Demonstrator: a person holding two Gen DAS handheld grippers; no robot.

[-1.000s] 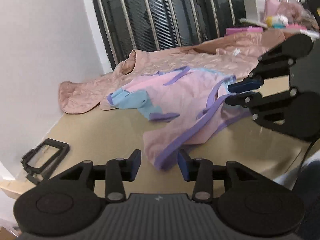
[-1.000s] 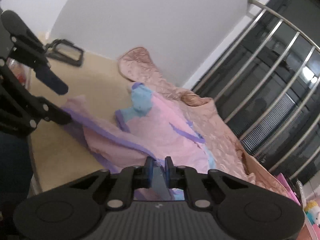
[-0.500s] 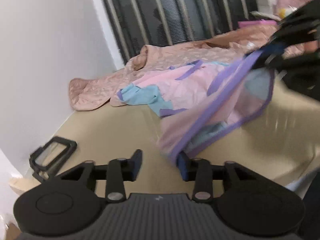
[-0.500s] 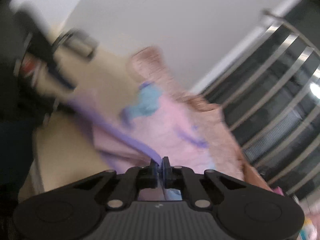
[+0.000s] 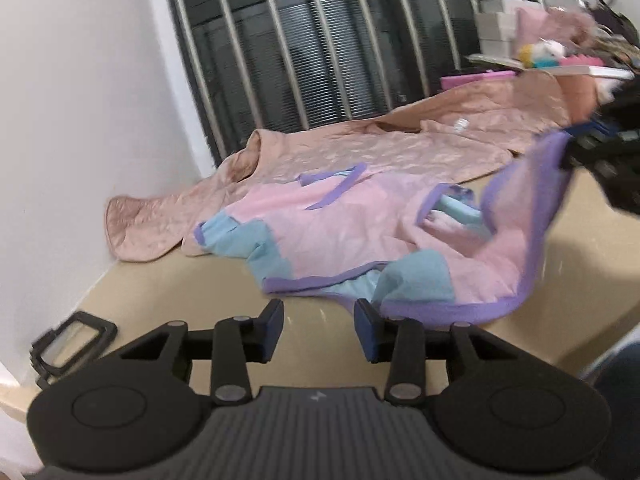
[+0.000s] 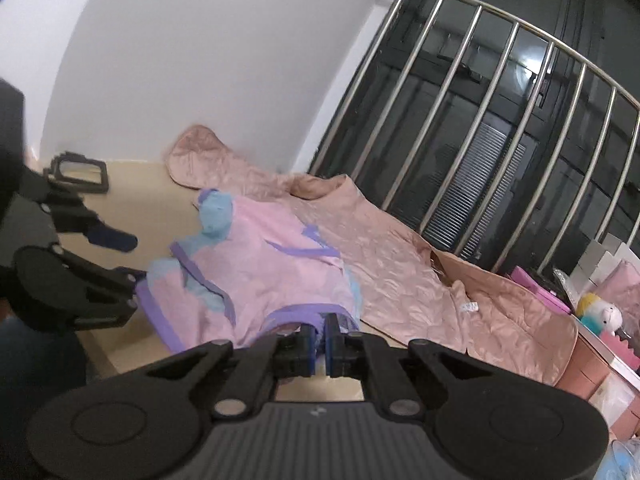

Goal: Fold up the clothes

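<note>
A small pink garment with purple trim and light blue patches lies crumpled on the tan table; it also shows in the right wrist view. My left gripper is open and empty, just in front of the garment's near purple hem. It shows at the left of the right wrist view. My right gripper is shut on the garment's purple-trimmed edge and holds it lifted at the right of the left wrist view.
A larger peach quilted garment lies spread behind the pink one, along the barred window. A black frame lies at the table's left edge by the white wall. Boxes and toys stand at the far right.
My right gripper pulled the garment's trimmed edge up and to the right, spreading the cloth. The hem left my left gripper's fingers, which stay open.
</note>
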